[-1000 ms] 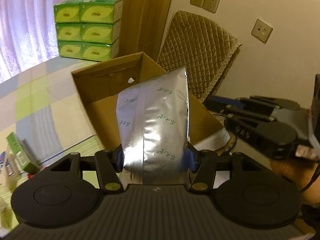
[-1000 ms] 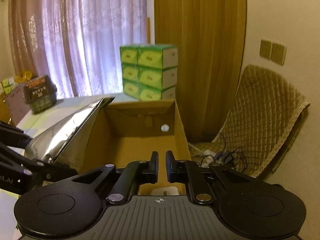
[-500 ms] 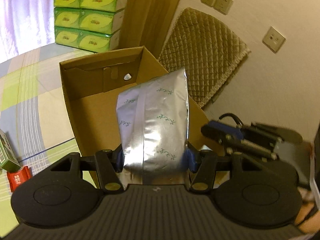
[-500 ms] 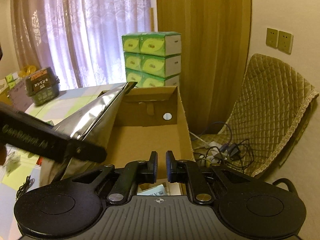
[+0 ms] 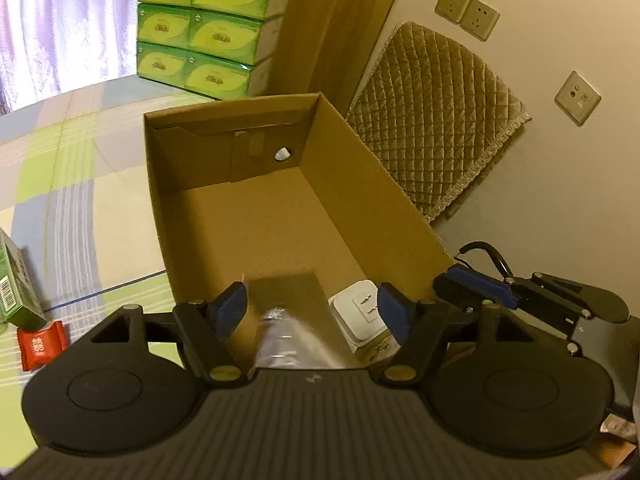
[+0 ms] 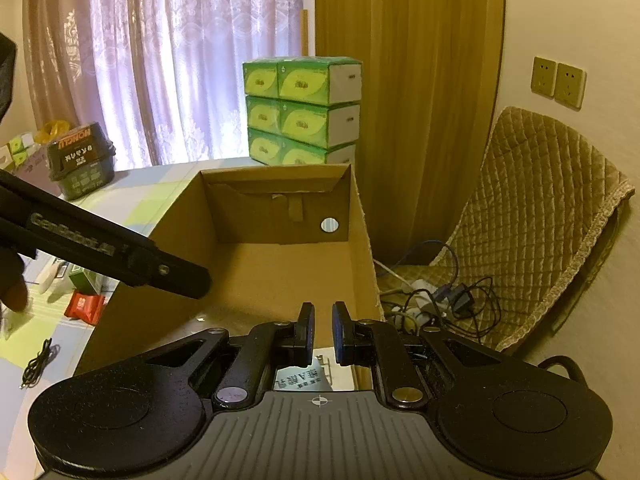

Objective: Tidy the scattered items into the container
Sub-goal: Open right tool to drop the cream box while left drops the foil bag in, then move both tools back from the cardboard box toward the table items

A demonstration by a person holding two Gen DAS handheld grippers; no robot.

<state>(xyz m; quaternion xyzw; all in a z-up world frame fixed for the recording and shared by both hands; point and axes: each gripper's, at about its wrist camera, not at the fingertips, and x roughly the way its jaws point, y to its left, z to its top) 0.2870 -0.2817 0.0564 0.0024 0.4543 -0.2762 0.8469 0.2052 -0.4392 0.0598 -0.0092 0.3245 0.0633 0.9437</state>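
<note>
Cardboard box point(image 5: 360, 184) sits open-topped on the checked tablecloth point(image 5: 60, 168), its long axis running away from both cameras toward the stack of green tissue boxes point(image 5: 208, 24). Inside, at the near end, lies a silver foil pouch point(image 5: 288, 328), flat on the floor of the box with its length roughly along the box's own axis; which end is its top I cannot tell, since the gripper body hides part of it. Just beside it, against the right wall, rests a white plug adapter point(image 5: 360, 308), prongs facing up.

The left gripper point(image 5: 314, 312) hangs over that near end with its blue-padded fingers spread wide and nothing between them. The right gripper point(image 6: 322, 332) hovers at the box's near edge, its fingers drawn almost together with a narrow gap, holding nothing.

So at least two items are in, and most of the box floor is bare. Outside, to the left of the box, a red packet point(image 5: 40, 344) and a green carton point(image 5: 16, 284) lie on the cloth, and the right wrist view also shows a thin black cord point(image 6: 38, 364) further out. By my reading, the task is partly done, with these items left to gather.
</note>
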